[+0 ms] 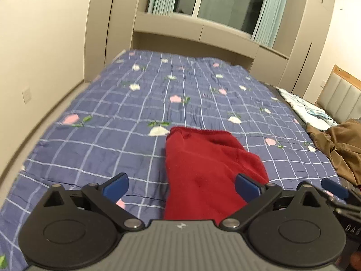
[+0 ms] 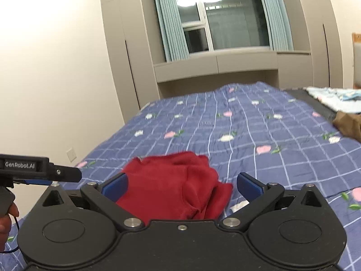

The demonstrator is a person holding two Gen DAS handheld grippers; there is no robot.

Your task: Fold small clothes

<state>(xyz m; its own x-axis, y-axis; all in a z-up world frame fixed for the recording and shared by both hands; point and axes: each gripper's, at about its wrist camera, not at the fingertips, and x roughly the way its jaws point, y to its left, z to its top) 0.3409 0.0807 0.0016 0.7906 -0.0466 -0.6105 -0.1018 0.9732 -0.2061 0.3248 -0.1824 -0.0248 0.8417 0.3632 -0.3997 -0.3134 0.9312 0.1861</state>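
While your left tongs and right tongs both stand spread wide and grasp nothing, the red garment lies folded on the checked bed cover, low centre of each frame. Only your right view shows "GenRobot.AI" on the other tool at left; only your left view shows brown clothing clearly.

A small dark red garment of soft, fleecy cloth lies folded on the blue checked bedspread, in the lower middle of both wrist views. It is bunched into a rough oblong with rumpled layers. In the right wrist view its right edge shows stacked folds.
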